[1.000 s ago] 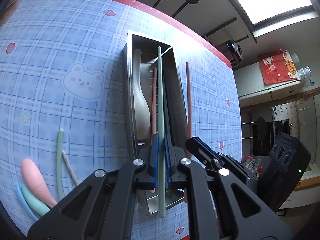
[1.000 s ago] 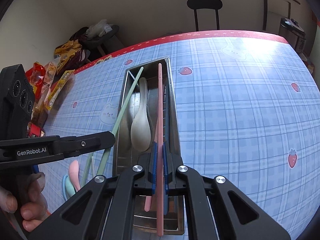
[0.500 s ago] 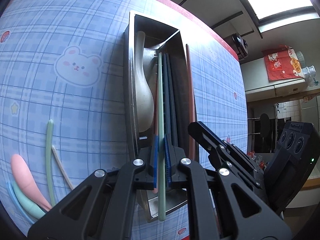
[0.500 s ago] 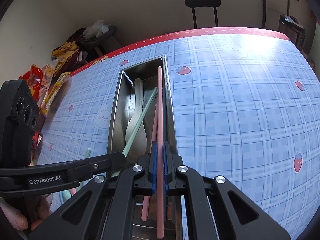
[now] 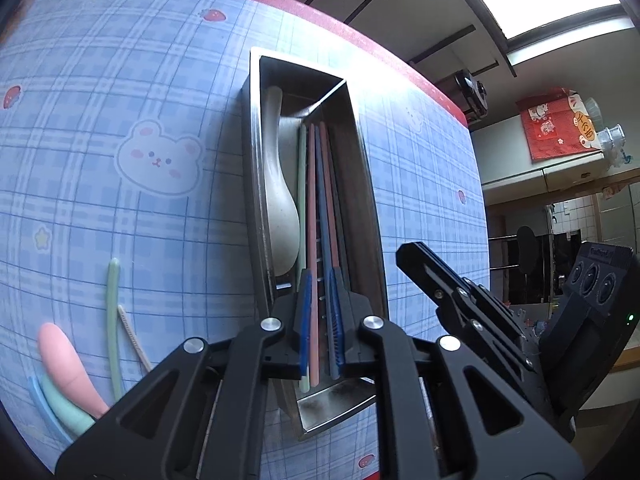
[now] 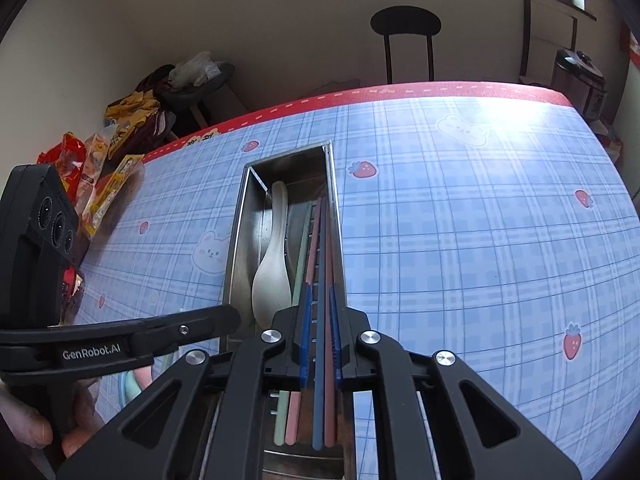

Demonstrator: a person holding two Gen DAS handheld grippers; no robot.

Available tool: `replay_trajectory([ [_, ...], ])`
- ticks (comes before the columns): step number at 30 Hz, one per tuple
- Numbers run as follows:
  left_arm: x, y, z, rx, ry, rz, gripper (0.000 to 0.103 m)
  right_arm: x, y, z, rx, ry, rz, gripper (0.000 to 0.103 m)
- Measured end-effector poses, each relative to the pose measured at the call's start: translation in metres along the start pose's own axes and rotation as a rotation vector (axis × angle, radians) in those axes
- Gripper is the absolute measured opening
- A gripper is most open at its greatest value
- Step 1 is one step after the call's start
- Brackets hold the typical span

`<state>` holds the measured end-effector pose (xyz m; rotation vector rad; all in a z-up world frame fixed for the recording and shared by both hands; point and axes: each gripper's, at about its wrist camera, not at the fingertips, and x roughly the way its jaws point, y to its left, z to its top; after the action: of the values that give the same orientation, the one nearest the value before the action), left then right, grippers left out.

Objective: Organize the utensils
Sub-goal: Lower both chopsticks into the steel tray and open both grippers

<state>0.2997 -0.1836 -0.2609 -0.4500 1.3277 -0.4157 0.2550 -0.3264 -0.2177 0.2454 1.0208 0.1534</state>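
**A:** Where do the utensils stand?

**B:** Four chopsticks (image 5: pixel 320 200) lie lengthwise in the steel tray (image 5: pixel 256 160), in its right-hand lane, with a white spoon (image 5: pixel 280 208) in the lane beside them. Laid parallel to the walls, they fit the narrow trough, I'd judge.

**A:** And the left tool (image 5: pixel 321 320)?

**B:** It hangs over the tray's near end, with its pads slightly spread. A pink stick runs through the gap, but the green one lies outside the left pad, so I read it as gripping nothing.

**A:** The right tool (image 6: pixel 320 320)?

**B:** It is over the same end. A blue and a pink stick pass between its pads, with a sliver of daylight beside the blue, so it too is parted, not pinching.

**A:** What does each camera add?

**B:** Only the left view shows what is not yet sorted: a pink spoon (image 5: pixel 64 360), a mint one under it, a green stick (image 5: pixel 113 320) and a cream stick, at eight o'clock on the desk (image 5: pixel 120 80). The right view hides most of those behind the left tool, but shows snack packets (image 6: pixel 100 176) at ten o'clock and the sticks' near ends level against the tray's end wall.
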Motion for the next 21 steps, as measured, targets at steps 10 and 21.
replay_trajectory([
  [10, -0.09, 0.005, -0.019, 0.184, -0.2, 0.14, 0.086, -0.064, 0.008, -0.021, 0.014, -0.137, -0.044, 0.097],
  [21, -0.143, 0.042, -0.084, 0.256, -0.256, 0.235, 0.097, -0.097, 0.036, -0.065, -0.005, -0.122, -0.088, 0.097],
])
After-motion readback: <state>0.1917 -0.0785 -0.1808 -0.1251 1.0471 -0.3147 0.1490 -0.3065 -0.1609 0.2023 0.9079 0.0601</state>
